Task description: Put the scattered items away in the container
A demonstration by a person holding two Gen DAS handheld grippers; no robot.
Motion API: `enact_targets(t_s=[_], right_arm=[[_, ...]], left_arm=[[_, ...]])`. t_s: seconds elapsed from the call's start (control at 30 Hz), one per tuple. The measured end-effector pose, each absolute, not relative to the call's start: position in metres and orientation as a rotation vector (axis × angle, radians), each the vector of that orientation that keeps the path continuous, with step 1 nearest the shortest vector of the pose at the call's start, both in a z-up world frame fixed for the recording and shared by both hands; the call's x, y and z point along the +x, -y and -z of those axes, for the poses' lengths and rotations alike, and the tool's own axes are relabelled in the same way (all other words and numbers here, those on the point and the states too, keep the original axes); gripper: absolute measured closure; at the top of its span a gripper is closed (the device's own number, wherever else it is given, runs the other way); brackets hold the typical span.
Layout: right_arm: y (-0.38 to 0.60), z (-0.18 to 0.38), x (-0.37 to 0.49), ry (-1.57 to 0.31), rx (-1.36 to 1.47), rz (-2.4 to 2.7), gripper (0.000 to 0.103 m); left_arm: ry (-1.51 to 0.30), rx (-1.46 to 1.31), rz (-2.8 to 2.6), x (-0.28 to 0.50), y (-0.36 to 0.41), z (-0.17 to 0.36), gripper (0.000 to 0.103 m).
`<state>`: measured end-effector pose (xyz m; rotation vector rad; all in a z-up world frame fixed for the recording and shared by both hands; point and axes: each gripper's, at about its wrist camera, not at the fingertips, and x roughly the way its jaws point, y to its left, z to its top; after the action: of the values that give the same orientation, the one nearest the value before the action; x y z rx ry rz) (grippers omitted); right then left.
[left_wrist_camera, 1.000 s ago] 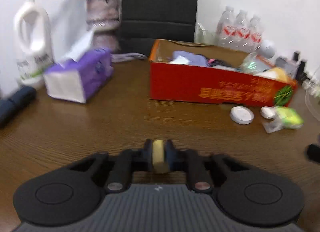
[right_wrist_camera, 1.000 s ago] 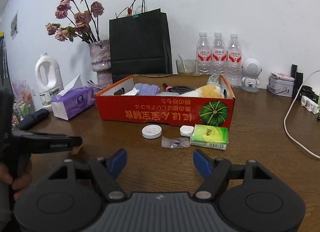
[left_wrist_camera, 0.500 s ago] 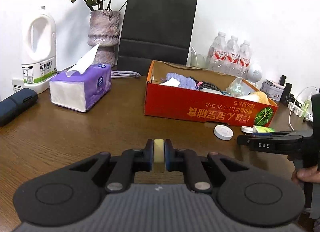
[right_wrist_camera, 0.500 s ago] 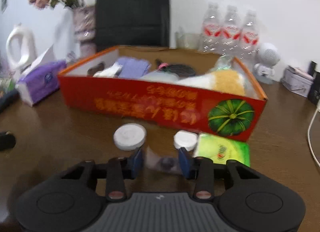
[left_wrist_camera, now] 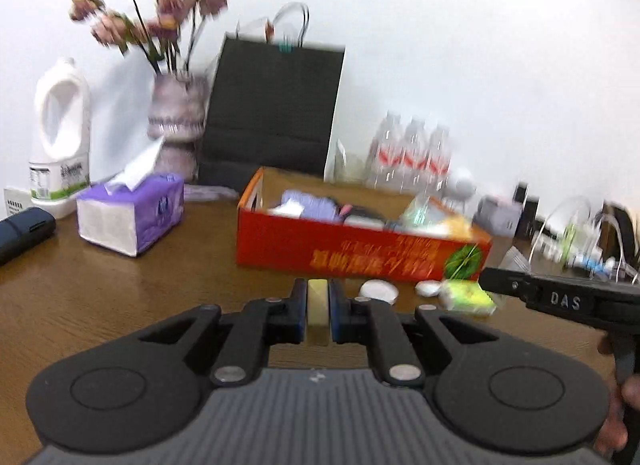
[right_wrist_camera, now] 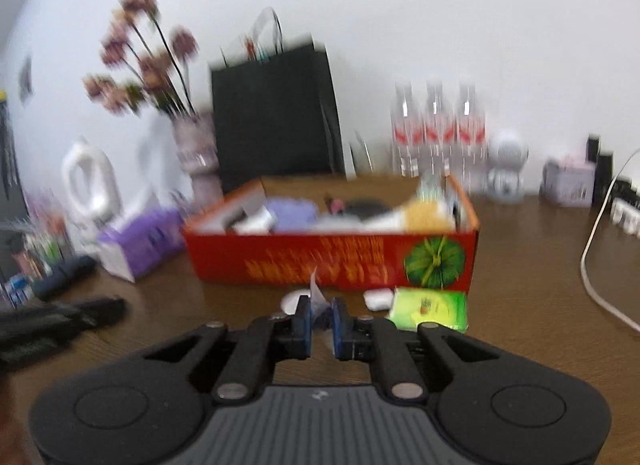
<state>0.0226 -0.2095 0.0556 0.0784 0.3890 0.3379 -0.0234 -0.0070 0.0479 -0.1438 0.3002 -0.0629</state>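
The red cardboard box (left_wrist_camera: 360,249) (right_wrist_camera: 320,261) stands mid-table, holding several items. My left gripper (left_wrist_camera: 318,293) is shut on a small yellowish block (left_wrist_camera: 318,307), a little short of the box front. My right gripper (right_wrist_camera: 320,307) has its jaws closing tight on a clear plastic packet (right_wrist_camera: 316,293), whose corner sticks up between the blue pads. On the table before the box lie a white round disc (left_wrist_camera: 378,289) (right_wrist_camera: 290,301), a small white piece (right_wrist_camera: 378,299) and a green tissue packet (left_wrist_camera: 466,297) (right_wrist_camera: 430,309). Both views are blurred.
A purple tissue box (left_wrist_camera: 132,213), a white jug (left_wrist_camera: 60,137) and a dark case (left_wrist_camera: 24,229) sit at the left. A flower vase (left_wrist_camera: 176,125), black paper bag (left_wrist_camera: 276,117) and water bottles (left_wrist_camera: 412,157) line the wall. A white cable (right_wrist_camera: 596,265) runs along the right.
My right gripper went from wide open to closed on the clear packet, dipping toward it and coming back up. My left gripper, still gripping the yellowish block, drew nearer the box.
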Motion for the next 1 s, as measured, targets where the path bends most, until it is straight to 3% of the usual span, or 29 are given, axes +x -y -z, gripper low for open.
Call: enact_targets(t_s=[0.3,0.53,0.8,1.0], right_arm=[[0.221,-0.068,-0.046,-0.209,0.071,-0.306,0.094],[0.226,-0.072,-0.029,-0.209,0.094,-0.293,0.094],[0.234,-0.112,0.093,-0.251,0.132,-0.306,0.094],[0.236,-0.121,0.242,-0.546,0.171,-0.31,0.093]], left_arm=[[-0.141,-0.125,0.047,-0.068,0.03,-0.068,0.091],[-0.147,-0.151,0.062,-0.043,0.02,-0.077,0.091],[-0.228,-0.122,0.097,0.112,0.009,-0.123,0.091],[-0.531,-0.141,0.133,0.266,0.0,-0.128,0.091]])
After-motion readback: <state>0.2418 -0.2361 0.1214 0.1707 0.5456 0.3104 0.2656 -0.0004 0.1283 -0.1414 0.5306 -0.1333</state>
